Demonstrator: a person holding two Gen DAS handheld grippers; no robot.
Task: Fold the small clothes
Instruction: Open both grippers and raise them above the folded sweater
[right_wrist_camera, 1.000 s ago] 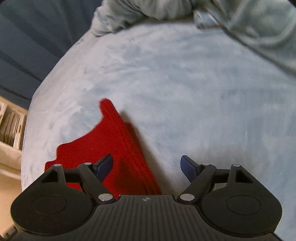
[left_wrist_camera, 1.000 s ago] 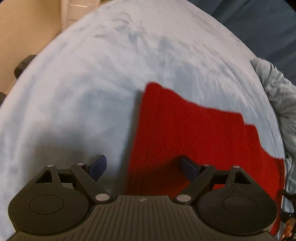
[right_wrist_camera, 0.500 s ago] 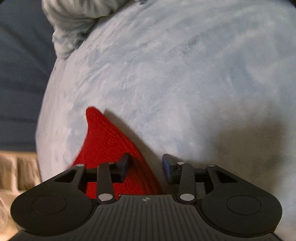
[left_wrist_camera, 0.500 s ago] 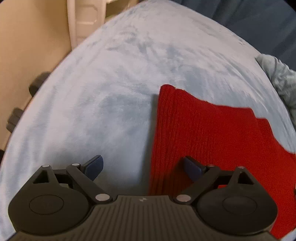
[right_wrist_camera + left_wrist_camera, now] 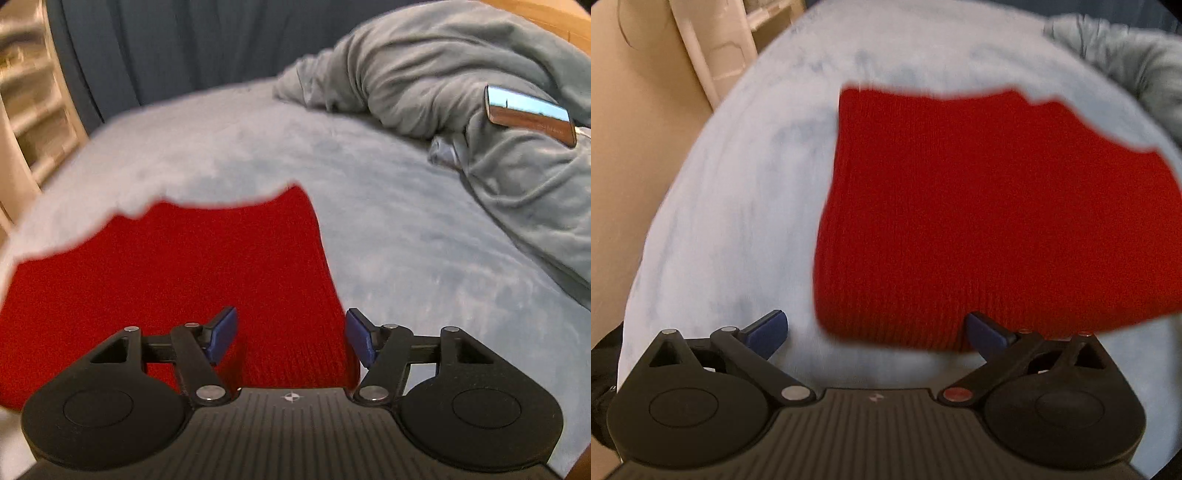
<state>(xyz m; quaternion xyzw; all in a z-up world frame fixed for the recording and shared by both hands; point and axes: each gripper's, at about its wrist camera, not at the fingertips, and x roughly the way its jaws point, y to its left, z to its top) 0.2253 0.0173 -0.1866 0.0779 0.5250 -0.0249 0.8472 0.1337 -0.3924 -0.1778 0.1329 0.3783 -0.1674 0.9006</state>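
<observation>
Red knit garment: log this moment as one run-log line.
item: red knit garment folded flat on pale blue blanket | left claw: opening, empty | right claw: opening, over garment edge, no grip

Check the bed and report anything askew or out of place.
The red knit garment lies flat on the light blue blanket, but its far edge is stepped where layers do not line up. A shiny phone-like slab sits tilted on the rumpled grey bedding.
</observation>
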